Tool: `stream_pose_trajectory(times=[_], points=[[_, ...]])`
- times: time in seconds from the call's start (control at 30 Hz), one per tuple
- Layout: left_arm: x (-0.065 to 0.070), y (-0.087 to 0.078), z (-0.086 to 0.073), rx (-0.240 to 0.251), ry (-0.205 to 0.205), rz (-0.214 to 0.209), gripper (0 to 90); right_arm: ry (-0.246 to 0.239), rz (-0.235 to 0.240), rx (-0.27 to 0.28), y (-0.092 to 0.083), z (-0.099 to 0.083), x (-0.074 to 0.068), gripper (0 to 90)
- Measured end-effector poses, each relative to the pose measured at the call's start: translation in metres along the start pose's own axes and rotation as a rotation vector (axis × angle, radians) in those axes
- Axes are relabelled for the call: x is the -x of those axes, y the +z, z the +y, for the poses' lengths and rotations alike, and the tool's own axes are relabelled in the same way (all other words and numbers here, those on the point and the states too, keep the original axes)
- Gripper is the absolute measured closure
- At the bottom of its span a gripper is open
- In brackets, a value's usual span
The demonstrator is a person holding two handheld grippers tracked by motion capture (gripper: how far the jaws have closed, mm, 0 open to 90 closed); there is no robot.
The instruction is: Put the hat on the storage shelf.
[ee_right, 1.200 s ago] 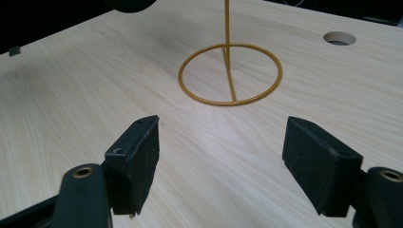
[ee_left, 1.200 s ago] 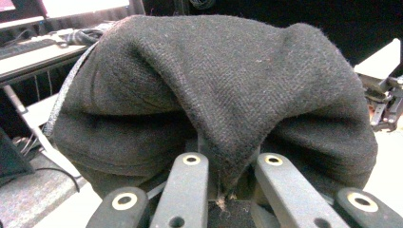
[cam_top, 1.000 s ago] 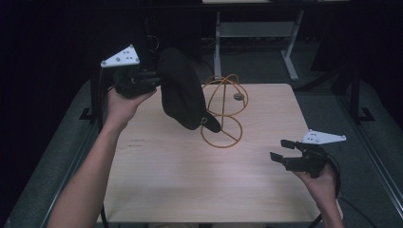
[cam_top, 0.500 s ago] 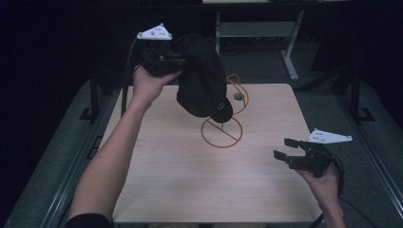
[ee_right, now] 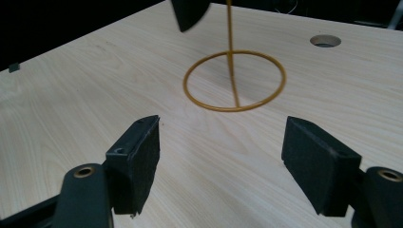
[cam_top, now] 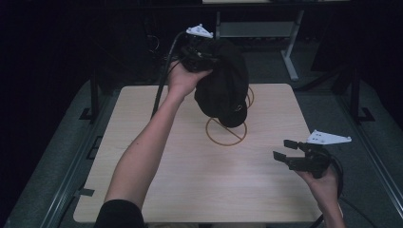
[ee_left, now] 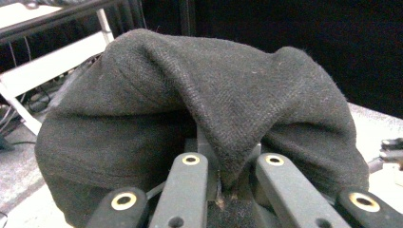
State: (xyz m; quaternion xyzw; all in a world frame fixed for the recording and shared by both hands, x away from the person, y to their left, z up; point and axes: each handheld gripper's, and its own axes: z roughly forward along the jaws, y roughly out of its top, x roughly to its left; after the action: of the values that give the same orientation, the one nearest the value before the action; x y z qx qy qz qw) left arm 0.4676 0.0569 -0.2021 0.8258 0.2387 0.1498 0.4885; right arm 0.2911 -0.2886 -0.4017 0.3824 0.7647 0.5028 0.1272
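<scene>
A black woollen cap (cam_top: 222,88) hangs in the air over the gold wire hat stand (cam_top: 226,132) at the table's far middle. My left gripper (cam_top: 202,54) is shut on a fold of the cap (ee_left: 223,118), whose cloth bunches between the two jaws in the left gripper view. The cap's lower edge hides the stand's upper part in the high view. My right gripper (cam_top: 286,155) is open and holds nothing, low over the table near the right front. In the right gripper view its pads (ee_right: 138,164) frame the stand's ring base (ee_right: 235,80) and upright wire.
The wooden table (cam_top: 142,142) has a round cable hole (ee_right: 325,41) past the stand. A white metal frame (cam_top: 285,42) stands behind the table's far edge. Dark floor surrounds the table.
My left gripper has carried the cap to the right from the table's far left corner to above the stand. The right gripper has stayed where it was.
</scene>
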Motion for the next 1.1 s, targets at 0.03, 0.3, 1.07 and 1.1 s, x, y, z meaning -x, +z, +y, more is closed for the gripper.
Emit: stream_pose_trajectory(times=[0.03, 0.3, 1.07, 1.1], points=[[0.000, 0.008, 0.002, -0.006, -0.004, 0.000, 83.1, 0.001, 0.002, 0.001, 0.001, 0.000, 0.000, 28.4], [0.006, 0.055, 0.001, -0.044, -0.053, -0.056, 62.7, 0.009, 0.009, -0.006, 0.002, -0.002, 0.002, 28.5], [0.003, 0.006, -0.031, -0.090, -0.019, -0.016, 53.5, 0.013, 0.006, -0.032, 0.007, -0.004, 0.003, 26.6], [0.002, 0.003, -0.033, -0.089, -0.017, -0.021, 53.3, 0.015, 0.006, -0.035, 0.008, -0.003, 0.002, 26.2]])
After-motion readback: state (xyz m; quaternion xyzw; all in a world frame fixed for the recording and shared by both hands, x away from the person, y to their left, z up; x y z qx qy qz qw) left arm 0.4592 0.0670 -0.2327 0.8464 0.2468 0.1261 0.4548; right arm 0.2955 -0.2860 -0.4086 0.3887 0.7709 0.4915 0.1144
